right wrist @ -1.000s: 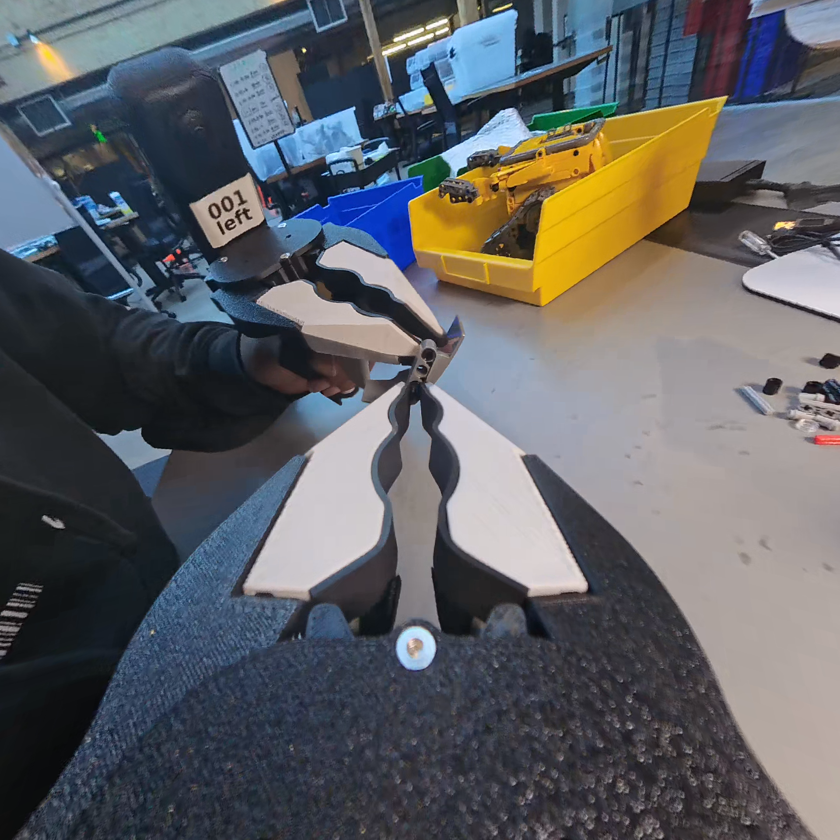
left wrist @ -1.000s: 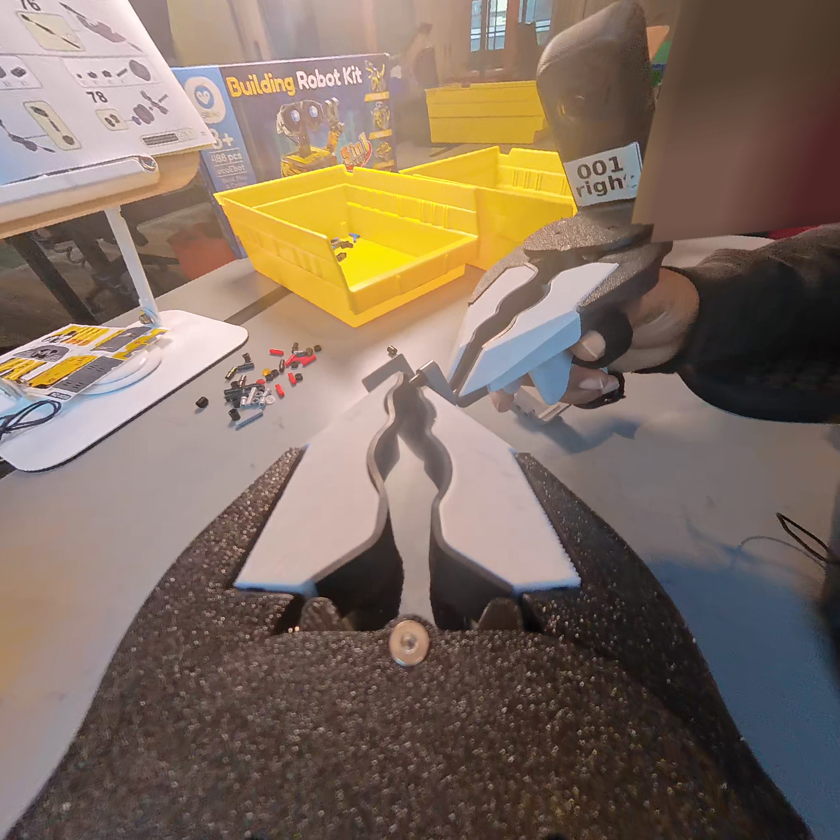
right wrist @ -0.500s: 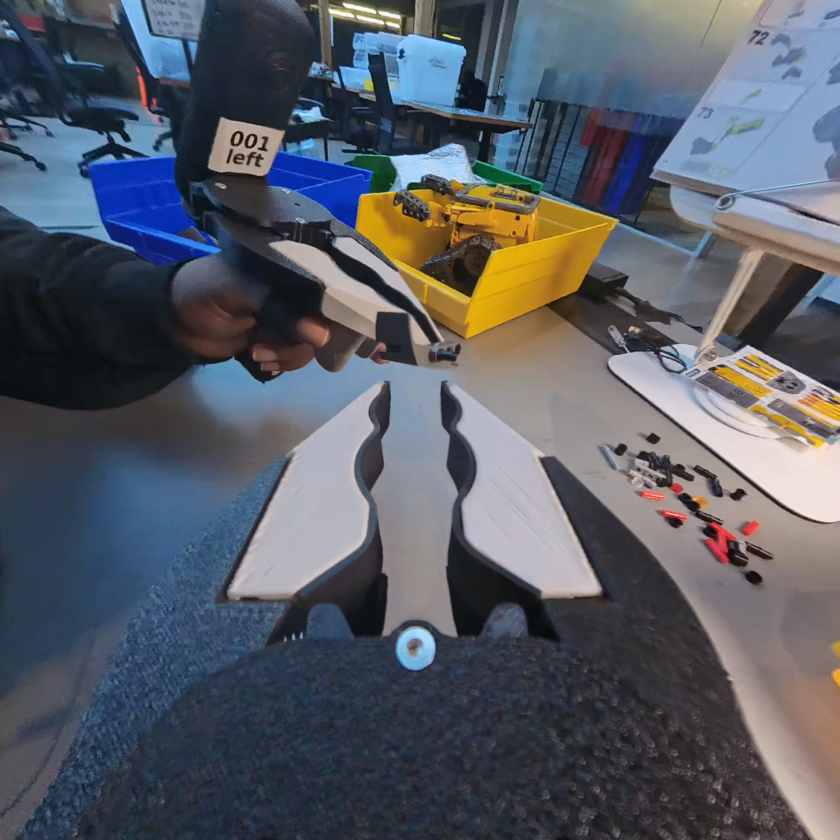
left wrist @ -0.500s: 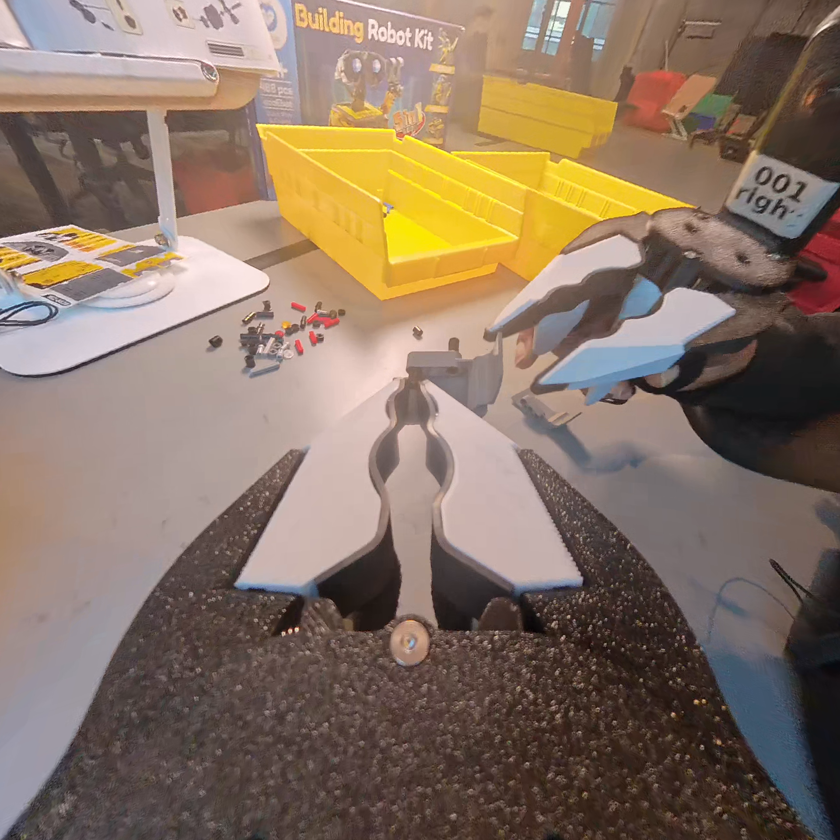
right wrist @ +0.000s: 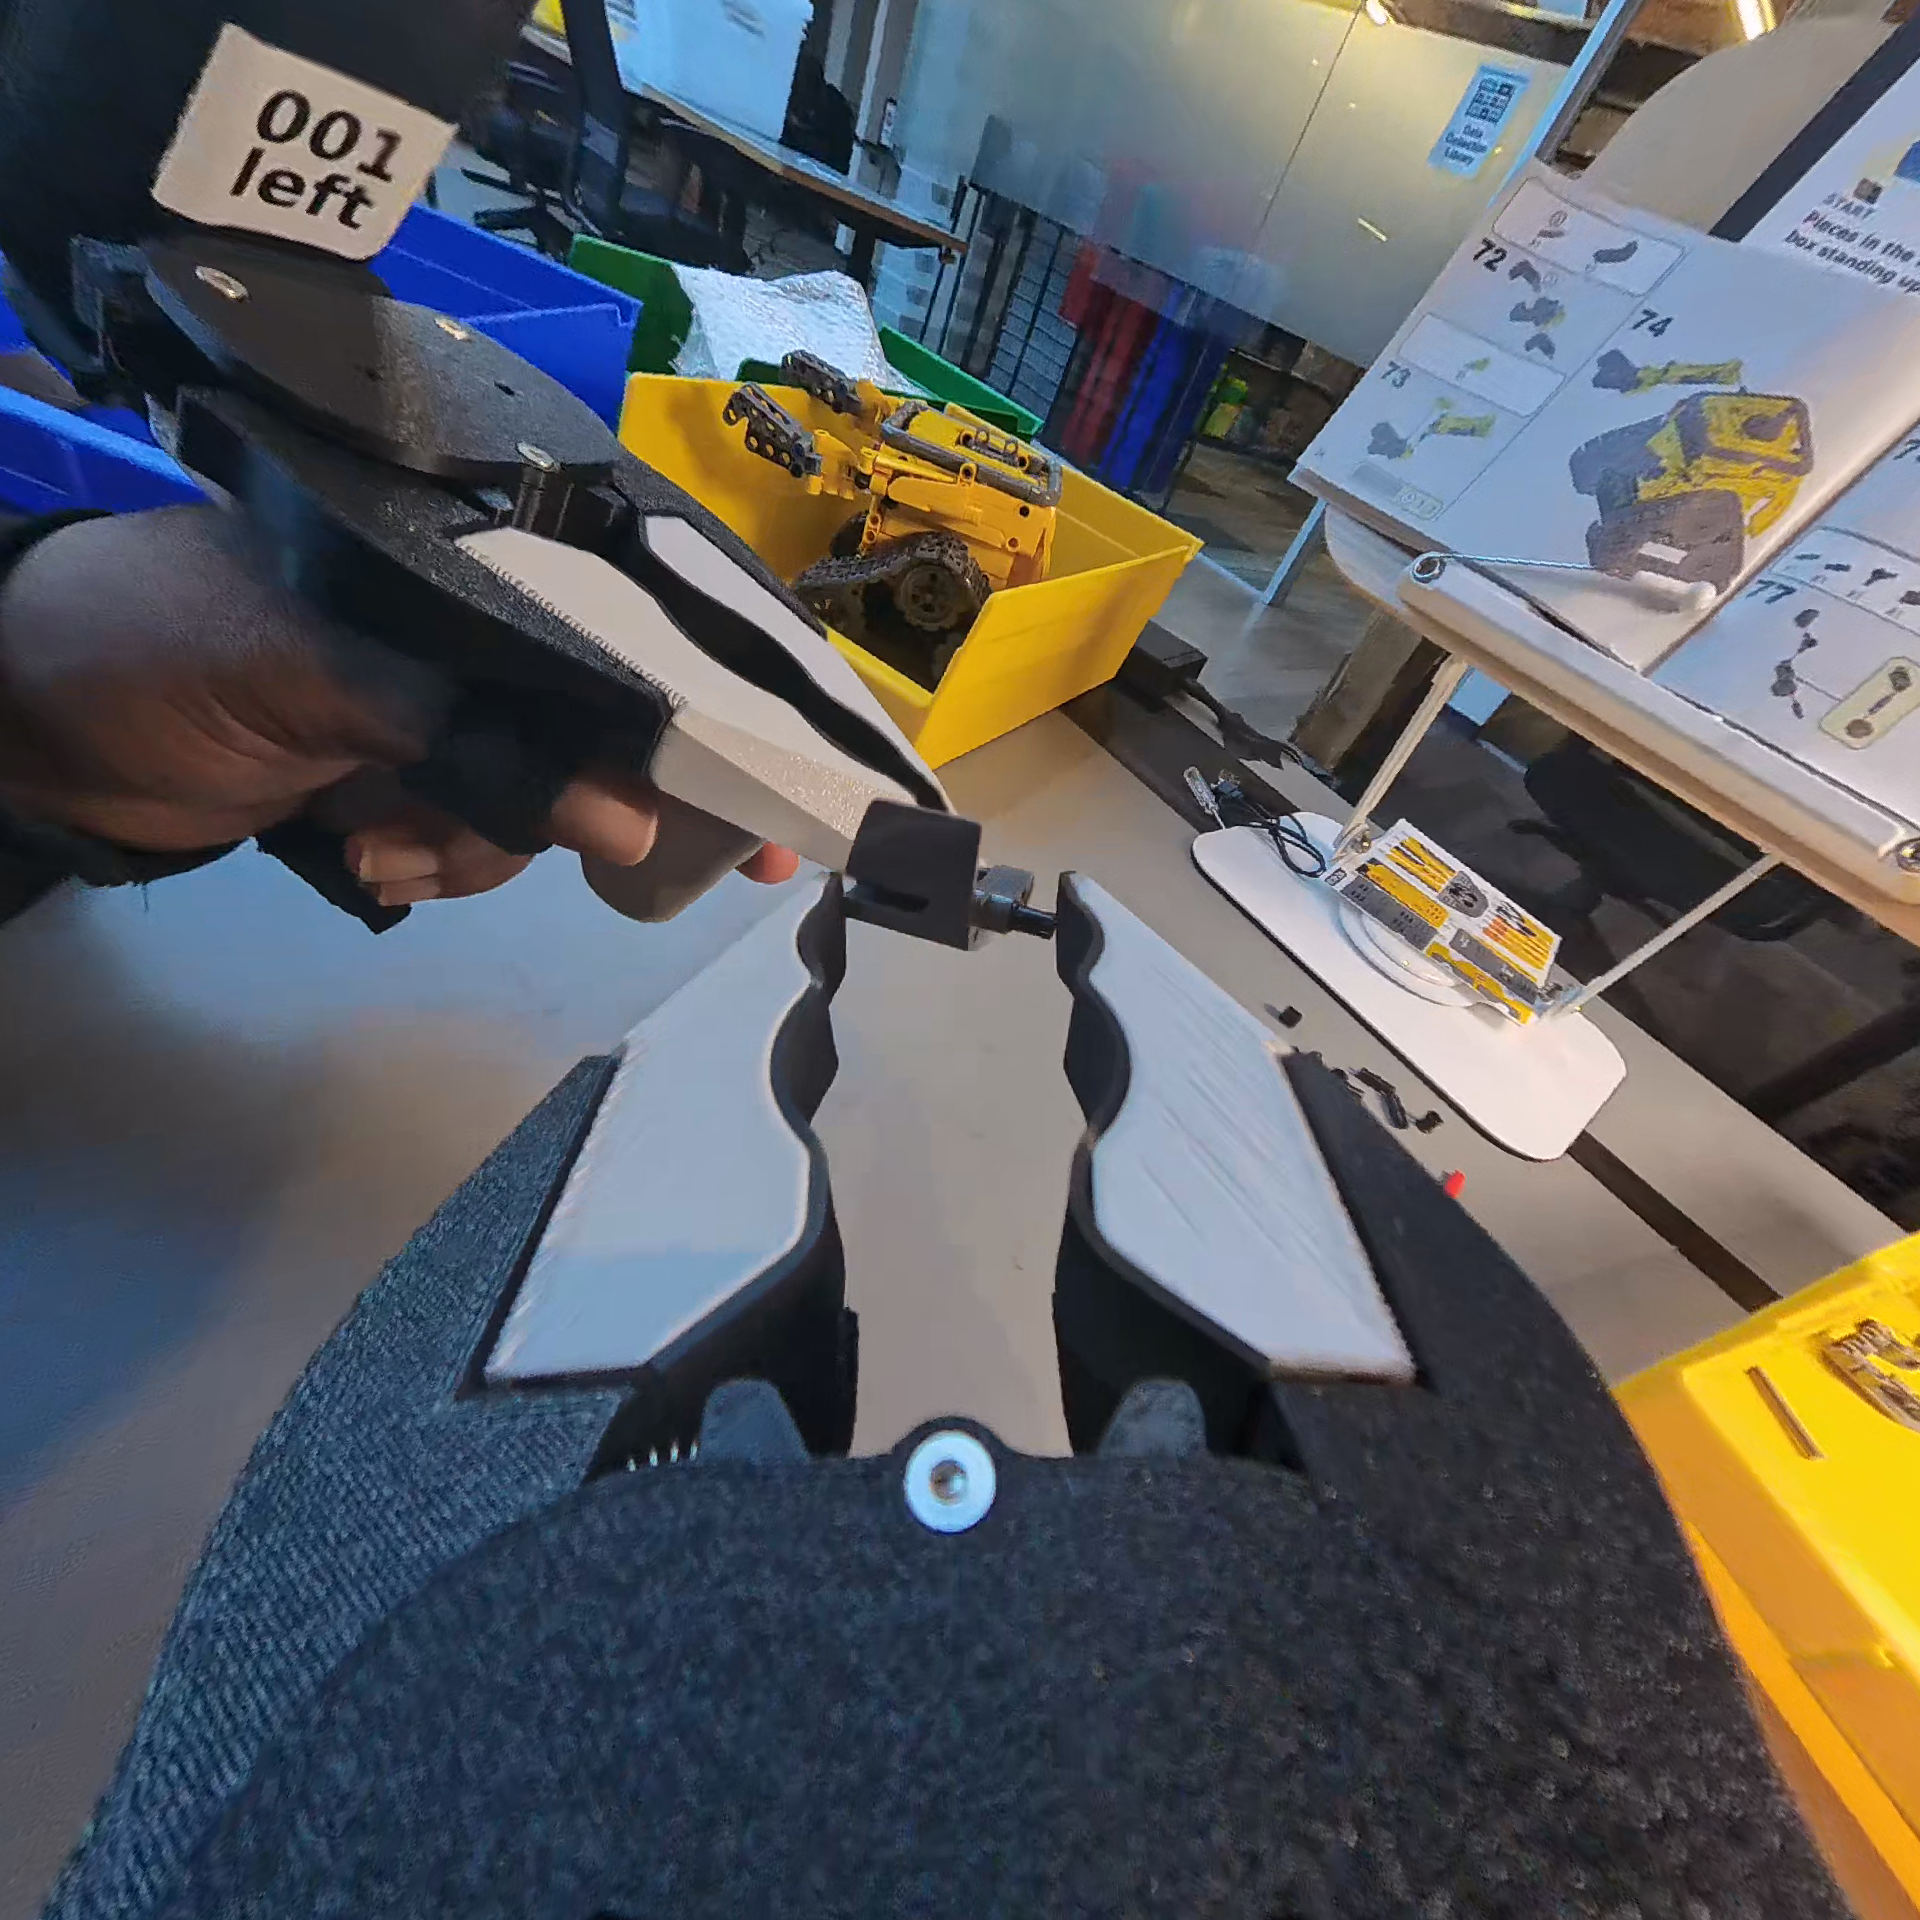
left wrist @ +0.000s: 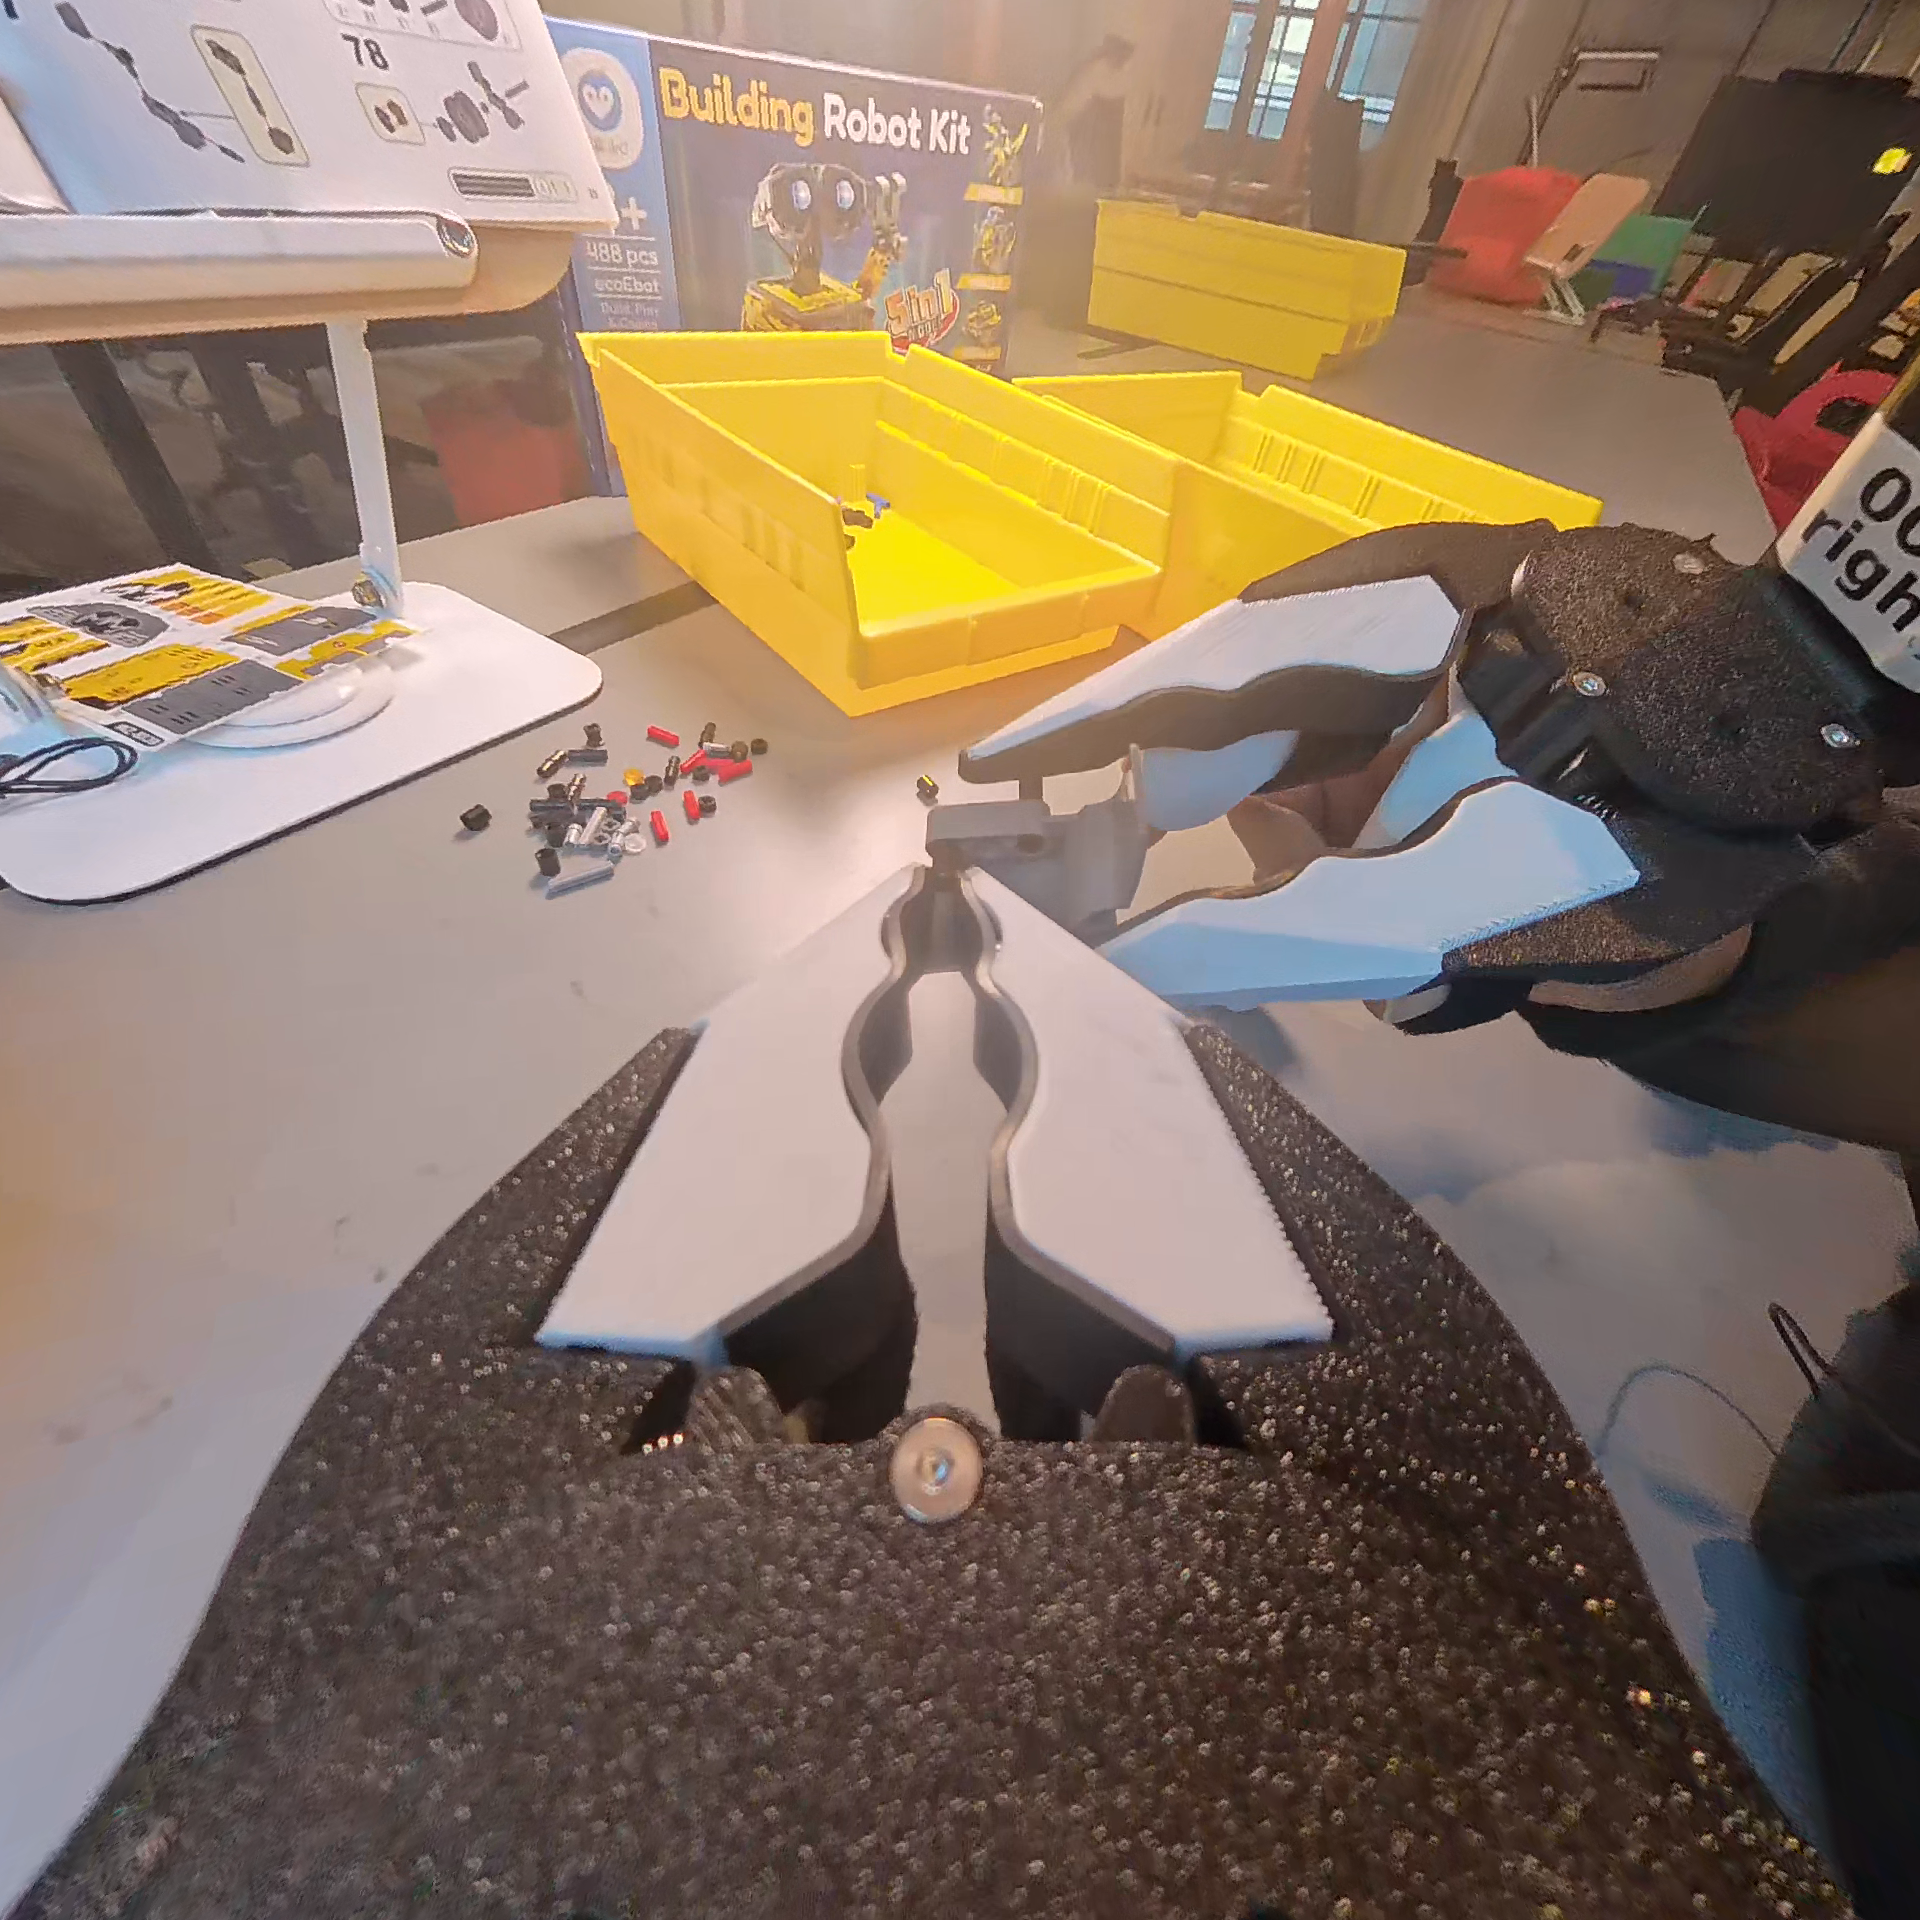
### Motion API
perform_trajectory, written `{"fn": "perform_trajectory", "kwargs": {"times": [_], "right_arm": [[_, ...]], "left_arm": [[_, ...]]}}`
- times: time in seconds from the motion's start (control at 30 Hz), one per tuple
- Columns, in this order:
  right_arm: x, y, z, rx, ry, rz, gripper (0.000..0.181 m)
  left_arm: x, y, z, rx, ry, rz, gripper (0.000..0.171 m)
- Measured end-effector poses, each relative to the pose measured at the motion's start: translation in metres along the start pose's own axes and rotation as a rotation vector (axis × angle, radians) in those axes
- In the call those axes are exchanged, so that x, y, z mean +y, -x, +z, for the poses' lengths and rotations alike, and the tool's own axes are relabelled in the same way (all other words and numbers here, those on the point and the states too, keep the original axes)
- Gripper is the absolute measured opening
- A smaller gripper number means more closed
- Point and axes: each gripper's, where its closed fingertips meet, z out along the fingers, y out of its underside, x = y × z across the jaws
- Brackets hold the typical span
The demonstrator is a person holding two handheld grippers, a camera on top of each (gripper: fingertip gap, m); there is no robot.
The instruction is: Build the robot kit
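Observation:
My left gripper [left wrist: 948,883] is shut on a small grey building-block assembly [left wrist: 1039,842] and holds it above the grey table [left wrist: 260,1039]. A short black pin sticks out of the assembly's end in the right wrist view [right wrist: 914,873]. My right gripper [right wrist: 951,904] is open, with one fingertip on each side of the assembly and not closed on it. In the left wrist view the right gripper [left wrist: 1039,862] comes in from the right, held by a gloved hand [left wrist: 1662,997]. In the right wrist view the left gripper [right wrist: 883,821] comes in from the upper left.
Loose small black, red and grey parts [left wrist: 634,790] lie on the table. Behind them stand two yellow bins [left wrist: 727,457] [left wrist: 1351,468] and a blue kit box [left wrist: 810,208]. A white stand [left wrist: 312,748] holds an instruction booklet [left wrist: 260,94]. Another yellow bin [right wrist: 1039,644] holds a yellow tracked model [right wrist: 914,509]. Left and right tips are no more than a few centimetres apart.
My right gripper was shut at the assembly's tip, then let go and opened. It now straddles the assembly with wide jaws. My left gripper has kept its hold.

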Motion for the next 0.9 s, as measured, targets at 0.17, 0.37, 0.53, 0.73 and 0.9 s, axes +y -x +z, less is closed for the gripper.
{"fn": "perform_trajectory", "kwargs": {"times": [0.17,0.37,0.53,0.73,0.9], "right_arm": [[-0.011,0.000,-0.005,-0.003,-0.076,-0.016,0.039],[-0.015,0.003,-0.009,-0.027,-0.126,-0.037,0.038],[-0.007,0.006,-0.006,-0.077,-0.103,-0.048,0.039],[0.016,0.000,-0.022,-0.328,0.043,-0.100,0.063],[0.082,-0.014,-0.074,-0.578,0.378,-0.011,0.060]], "left_arm": [[-0.009,-0.005,-0.004,-0.007,-0.033,0.017,0.003],[-0.009,-0.009,-0.005,0.011,-0.032,0.017,0.003],[0.000,-0.007,-0.002,0.034,0.008,0.038,0.003],[0.025,-0.021,-0.007,0.246,0.148,0.202,0.003],[0.081,-0.038,-0.006,0.402,0.367,0.372,0.003]]}}
